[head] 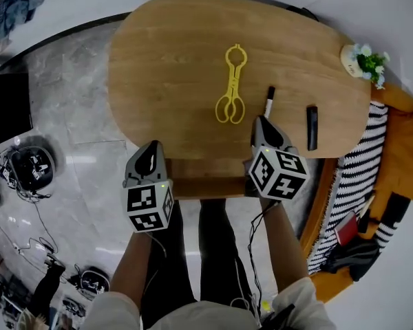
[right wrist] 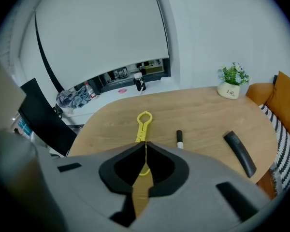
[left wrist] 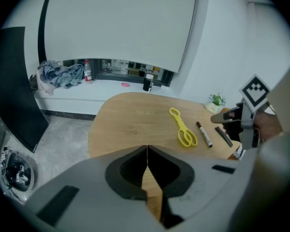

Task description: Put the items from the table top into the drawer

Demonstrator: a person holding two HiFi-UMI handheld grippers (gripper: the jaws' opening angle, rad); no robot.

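Head view, looking steeply down on an oval wooden counter [head: 165,60]. Yellow tongs [head: 231,88] lie near its middle, loop handles toward the near edge. At 3 o'clock from the tongs lies a marker [head: 268,102] with a black cap, and at 3 o'clock from the marker, a short black bar [head: 312,127]. The three are apart from one another. A small potted plant [head: 363,60] stands at the counter's 2 o'clock edge.

The left tool [head: 150,148] hangs at 7 o'clock, just off the counter's near edge, with its jaws pressed together and nothing between them. The right tool [head: 261,124] sits at 5 o'clock, its tip over the near edge just below the marker. Its jaws are also together and empty, and the tongs lie beyond them on the wood.
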